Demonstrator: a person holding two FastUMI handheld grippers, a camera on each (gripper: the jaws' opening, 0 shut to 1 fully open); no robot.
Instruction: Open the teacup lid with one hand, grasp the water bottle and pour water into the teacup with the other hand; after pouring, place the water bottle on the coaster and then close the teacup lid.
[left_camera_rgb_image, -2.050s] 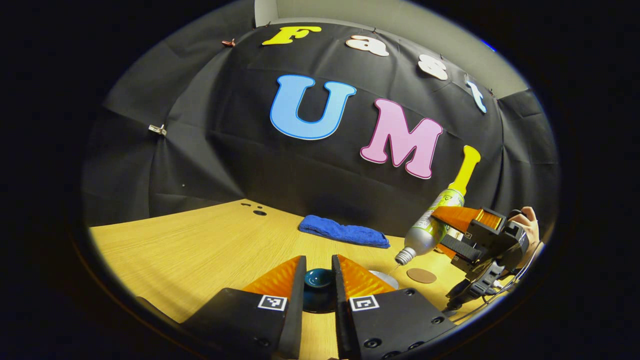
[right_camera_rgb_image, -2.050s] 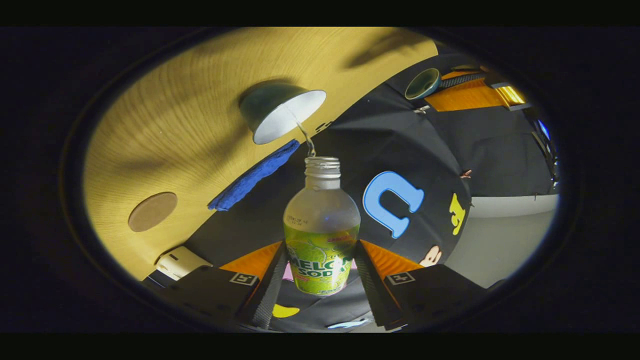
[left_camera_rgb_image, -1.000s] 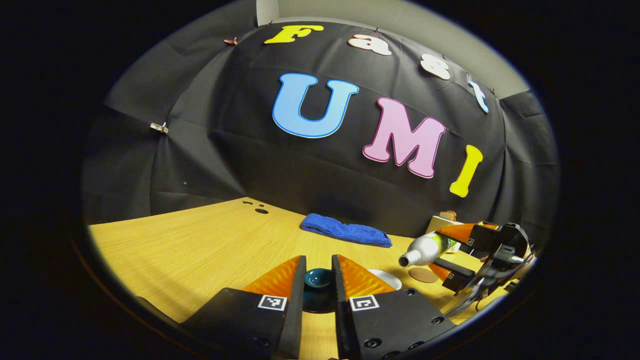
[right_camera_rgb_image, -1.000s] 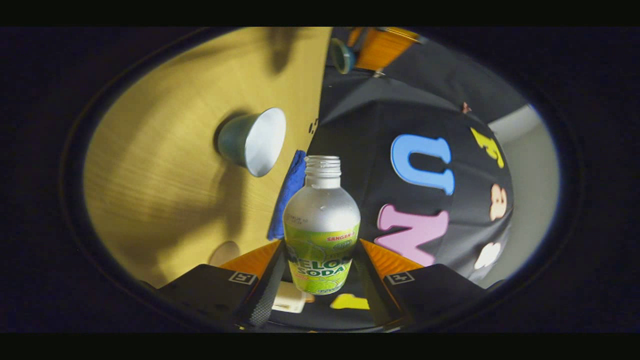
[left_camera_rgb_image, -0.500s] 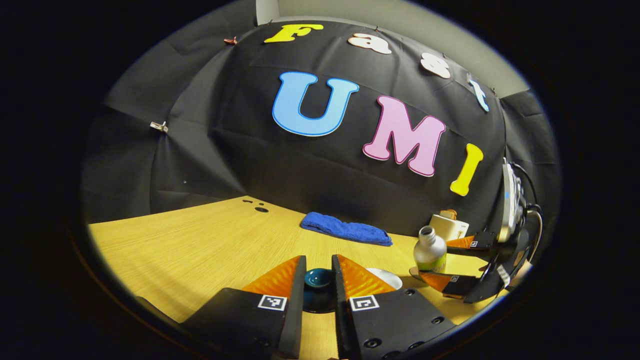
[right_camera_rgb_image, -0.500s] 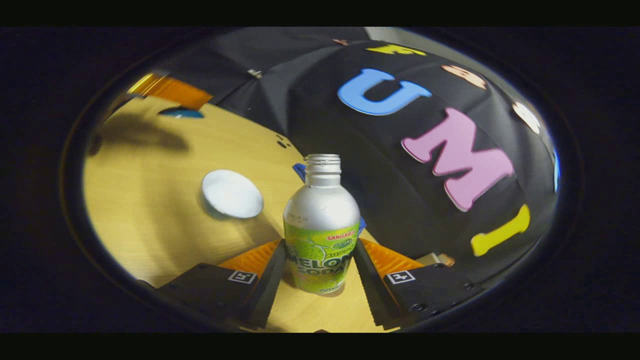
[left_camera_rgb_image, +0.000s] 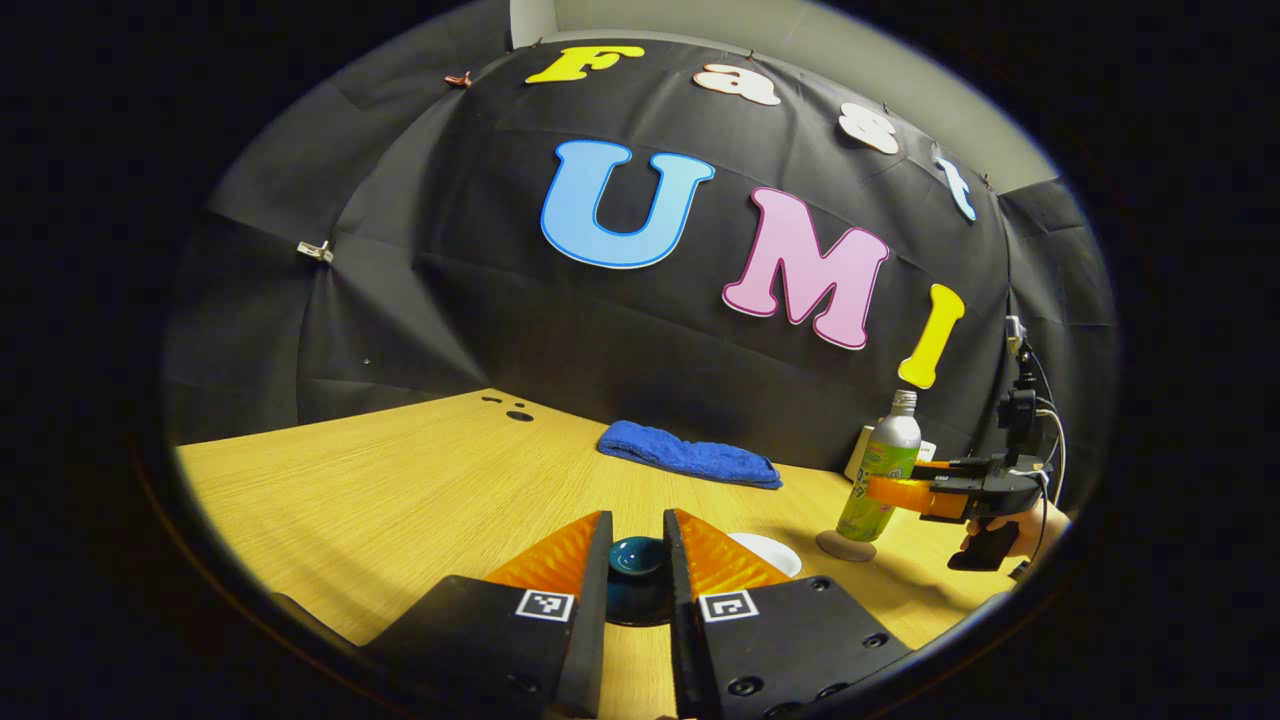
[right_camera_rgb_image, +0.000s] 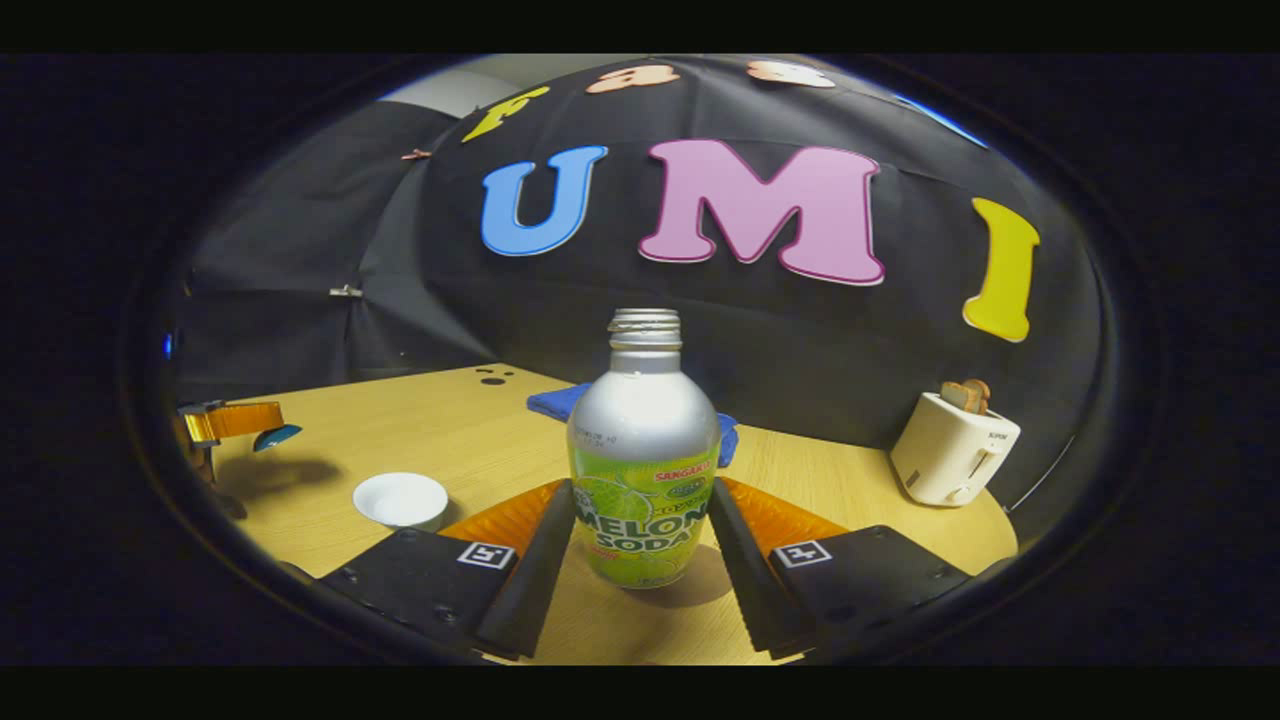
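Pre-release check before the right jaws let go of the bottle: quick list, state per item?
1. Bottle upright: ok.
2. Bottle on the coaster: ok in the left gripper view, where its base meets the disc.
3. Right gripper shut on the bottle: ok, both jaws press its sides.
4. Left gripper clamps the lid: ok.
5. Teacup uncovered and upright on the table: ok.
6. Water level in the teacup: cannot tell.

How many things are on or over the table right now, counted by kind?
Bottle: 1
Teacup: 1
Teacup lid: 1
Coaster: 1
Blue towel: 1
Toaster: 1
Total: 6
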